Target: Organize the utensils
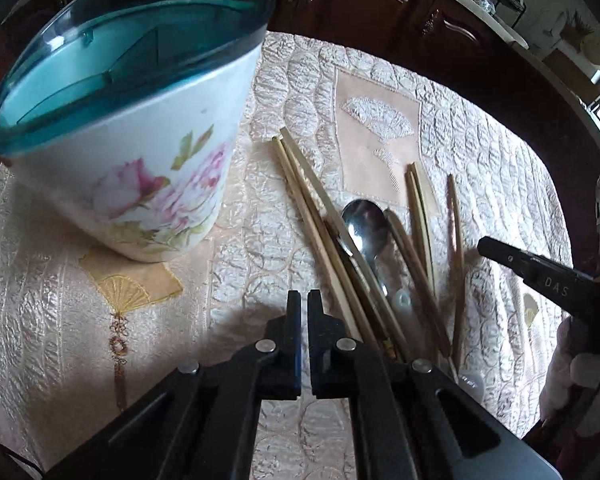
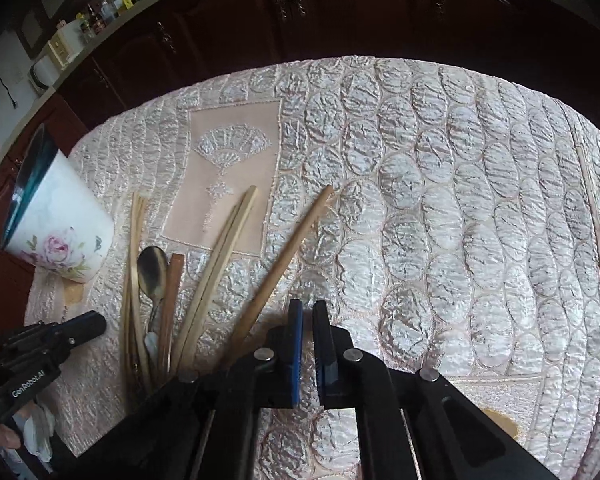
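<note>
Quilted cream cloth [image 2: 440, 200] covers the whole table in front of you, and everything else is best placed against the flowered holder [image 1: 140, 152], the white cup with a teal rim and dividers inside. As far as its mouth shows, that holder is empty, so your sorting has not begun: every utensil lies loose on the cloth.

Just beside the holder, on the side away from its flower print, lies the pile of chopsticks [image 1: 320, 220]. They fan out like spokes, near ends bunched together close to your grippers, far tips spread away from you; the pale ones nearest the holder run roughly parallel, while the darker brown stick [image 2: 284, 264] farthest from the holder angles off on its own. Among them rests the metal spoon [image 1: 364, 220], bowl pointing away from you and face up, handle running back toward you under the sticks.

Your left gripper [image 1: 304, 300] hovers over bare cloth between the holder and the pile, fingers pressed nearly together with nothing between them. Your right gripper [image 2: 308, 308] sits beyond the brown stick, farther from the holder, fingers likewise drawn narrow and holding nothing.
</note>
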Demonstrator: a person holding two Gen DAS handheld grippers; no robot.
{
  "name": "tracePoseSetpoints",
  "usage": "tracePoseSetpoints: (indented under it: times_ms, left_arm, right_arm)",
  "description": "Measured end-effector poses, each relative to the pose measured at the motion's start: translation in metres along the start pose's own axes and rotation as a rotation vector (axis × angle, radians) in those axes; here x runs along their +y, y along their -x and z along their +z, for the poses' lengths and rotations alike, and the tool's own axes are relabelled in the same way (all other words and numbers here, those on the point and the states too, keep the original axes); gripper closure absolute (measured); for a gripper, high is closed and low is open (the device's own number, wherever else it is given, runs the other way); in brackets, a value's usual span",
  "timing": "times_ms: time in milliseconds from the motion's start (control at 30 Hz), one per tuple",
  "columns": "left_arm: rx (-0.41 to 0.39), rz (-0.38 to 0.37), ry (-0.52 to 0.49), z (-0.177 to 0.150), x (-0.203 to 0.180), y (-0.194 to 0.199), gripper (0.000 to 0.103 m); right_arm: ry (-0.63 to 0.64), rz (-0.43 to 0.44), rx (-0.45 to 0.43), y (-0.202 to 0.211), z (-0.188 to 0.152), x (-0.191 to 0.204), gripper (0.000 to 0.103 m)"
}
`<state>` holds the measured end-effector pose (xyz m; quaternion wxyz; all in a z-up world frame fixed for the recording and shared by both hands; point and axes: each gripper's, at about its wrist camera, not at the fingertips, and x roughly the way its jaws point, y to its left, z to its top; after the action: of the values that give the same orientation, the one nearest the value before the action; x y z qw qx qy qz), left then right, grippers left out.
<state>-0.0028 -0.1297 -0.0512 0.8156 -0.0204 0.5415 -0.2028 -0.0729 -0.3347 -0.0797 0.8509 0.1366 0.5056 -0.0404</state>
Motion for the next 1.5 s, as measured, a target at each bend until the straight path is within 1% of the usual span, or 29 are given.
tracePoseSetpoints:
  times_ms: [33,67,100,133,167,333,367,400,433,500,600,700,767,800,900,967,1033,1067,1100,1167,1200,1233,1333,1400,1500]
  left_arm:
    - [-0.006,-0.004,0.009,0.001,0.001,0.004,0.099]
    - [-0.011,-0.003,0.015,0.004,0.0,0.003,0.093]
    - [-0.013,-0.007,0.019,0.006,-0.001,0.002,0.085]
    - [-0.012,-0.012,0.023,0.008,-0.003,0.0,0.083]
    - [-0.01,-0.016,0.026,0.01,-0.005,-0.002,0.081]
    - [0.029,0.007,0.01,0.01,-0.016,-0.023,0.081]
    - [0.026,0.005,0.009,0.011,-0.017,-0.025,0.082]
    - [0.031,-0.007,0.001,0.011,-0.018,-0.026,0.09]
    - [0.037,-0.028,-0.003,0.012,-0.018,-0.027,0.094]
    - [0.045,-0.039,-0.01,0.013,-0.017,-0.028,0.099]
    - [0.066,-0.06,-0.021,0.01,-0.011,-0.025,0.101]
    - [0.087,-0.047,-0.049,-0.001,-0.003,-0.019,0.102]
    - [0.104,-0.041,-0.05,-0.008,0.005,-0.016,0.102]
    - [0.103,-0.039,-0.048,-0.01,0.007,-0.015,0.102]
    - [0.069,-0.043,-0.042,-0.009,0.006,-0.005,0.102]
    - [0.052,-0.061,-0.036,-0.005,0.002,0.0,0.102]
    - [0.038,-0.071,-0.036,0.0,-0.005,-0.002,0.096]
    - [0.039,-0.069,-0.036,0.003,-0.009,-0.005,0.09]
    - [0.042,-0.064,-0.037,0.005,-0.013,-0.009,0.088]
    - [0.07,-0.047,-0.041,0.006,-0.019,-0.02,0.088]
    - [0.084,-0.053,-0.044,0.006,-0.02,-0.025,0.088]
    - [0.081,-0.055,-0.05,0.006,-0.023,-0.028,0.088]
    - [0.085,-0.027,-0.082,0.01,-0.031,-0.033,0.085]
    - [0.087,-0.027,-0.077,0.014,-0.029,-0.035,0.084]
    - [0.106,-0.047,-0.032,0.022,-0.025,-0.042,0.083]
  right_arm:
    - [-0.01,0.021,0.002,0.002,0.001,-0.001,0.092]
    - [-0.022,0.05,-0.001,0.002,0.002,0.0,0.088]
    - [-0.031,0.073,-0.002,0.005,0.002,0.001,0.077]
    - [-0.031,0.075,0.001,0.004,0.004,0.004,0.074]
    - [-0.027,0.071,0.003,0.003,0.004,0.007,0.074]
    - [-0.05,0.055,0.043,-0.016,0.003,0.013,0.074]
    - [-0.056,0.06,0.052,-0.02,0.002,0.013,0.076]
    - [-0.053,0.066,0.05,-0.022,0.001,0.014,0.083]
    - [-0.042,0.072,0.044,-0.023,0.0,0.015,0.086]
    - [-0.029,0.073,0.043,-0.022,-0.001,0.016,0.086]
    - [-0.014,0.069,0.041,-0.013,-0.004,0.011,0.087]
    - [0.009,0.042,0.047,-0.005,-0.008,0.002,0.087]
    - [0.032,0.013,0.05,0.0,-0.011,-0.003,0.087]
    - [0.041,0.003,0.053,0.002,-0.012,-0.006,0.087]
    - [0.048,-0.008,0.064,0.004,-0.014,-0.013,0.087]
    - [0.054,-0.024,0.062,0.006,-0.014,-0.015,0.087]
    - [0.054,-0.033,0.062,0.007,-0.014,-0.017,0.087]
    - [0.053,-0.032,0.062,0.008,-0.013,-0.017,0.087]
    - [0.054,-0.03,0.061,0.011,-0.015,-0.019,0.087]
    - [0.053,-0.028,0.056,0.012,-0.015,-0.018,0.087]
    - [0.051,-0.027,0.055,0.012,-0.014,-0.017,0.087]
    - [0.049,-0.026,0.054,0.012,-0.014,-0.017,0.087]
    - [0.041,-0.019,0.052,0.011,-0.013,-0.017,0.087]
    - [0.036,-0.016,0.054,0.009,-0.014,-0.017,0.087]
    - [0.027,-0.009,0.052,0.008,-0.014,-0.018,0.087]
